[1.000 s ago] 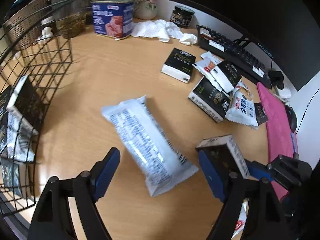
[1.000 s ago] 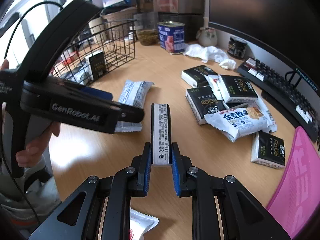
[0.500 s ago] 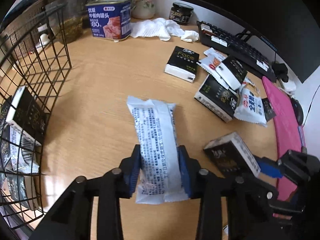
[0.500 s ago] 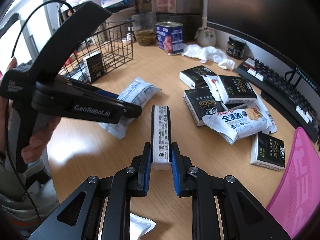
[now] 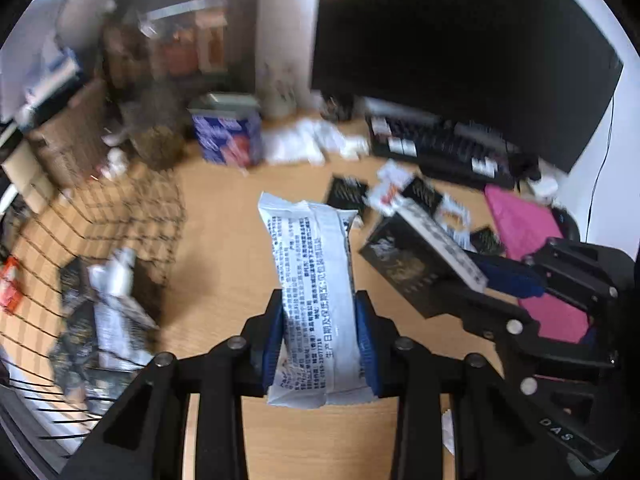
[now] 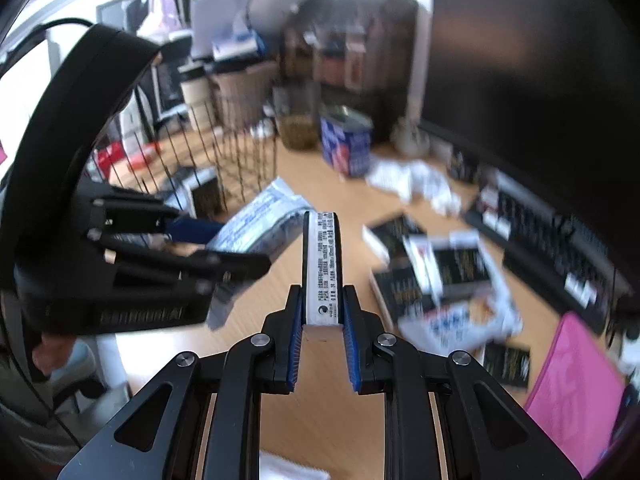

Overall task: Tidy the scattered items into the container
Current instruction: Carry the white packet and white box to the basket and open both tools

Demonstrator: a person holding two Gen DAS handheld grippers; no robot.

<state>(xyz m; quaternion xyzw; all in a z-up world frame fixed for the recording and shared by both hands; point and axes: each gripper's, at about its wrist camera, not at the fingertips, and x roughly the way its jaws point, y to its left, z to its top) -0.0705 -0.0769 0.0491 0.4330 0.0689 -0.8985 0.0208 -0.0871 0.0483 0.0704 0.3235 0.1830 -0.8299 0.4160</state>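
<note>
Since earlier frame: both grippers lifted off desk [image 5: 224,240] with loads. Left gripper [image 5: 320,332] clamped on white snack packet [image 5: 314,280], packet clear of desk, beside wire basket [image 5: 120,216]. Right gripper [image 6: 322,320] narrow, pinching black-and-white box [image 6: 322,264] edge-on. More boxes, packets scattered near keyboard [image 6: 560,240].

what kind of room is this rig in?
Most likely a home or office desk: a big dark monitor, a keyboard beneath it, and a wooden desktop cluttered with snack packets beside a wire basket.
</note>
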